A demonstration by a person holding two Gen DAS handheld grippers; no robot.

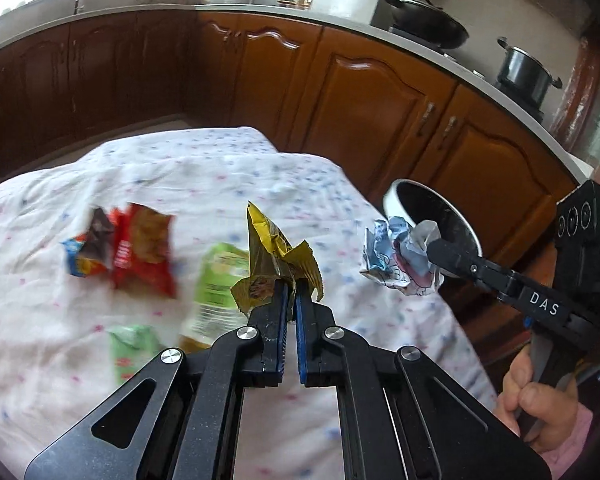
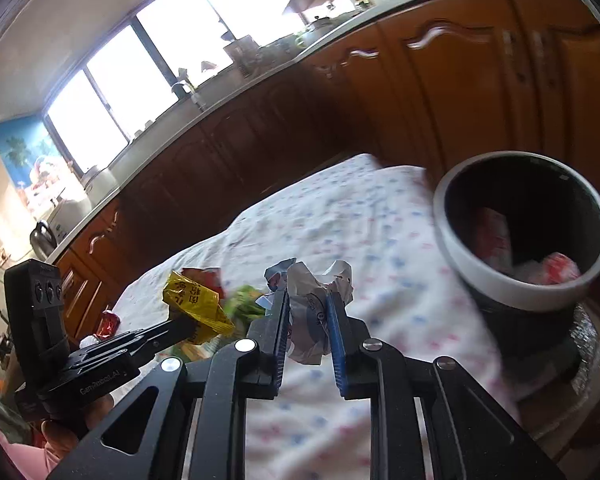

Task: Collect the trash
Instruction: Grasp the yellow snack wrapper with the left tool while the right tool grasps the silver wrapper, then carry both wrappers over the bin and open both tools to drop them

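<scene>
My left gripper is shut on a yellow wrapper and holds it above the table; the wrapper also shows in the right wrist view. My right gripper is shut on a crumpled white-and-blue paper ball, also seen in the left wrist view. A round bin with a white rim stands off the table's right edge and holds red-and-white trash. A red packet, a dark-and-blue wrapper and green packets lie on the cloth.
The table wears a white dotted cloth. Brown kitchen cabinets run behind it, with a pan and a pot on the counter. A person's hand holds the right gripper's handle.
</scene>
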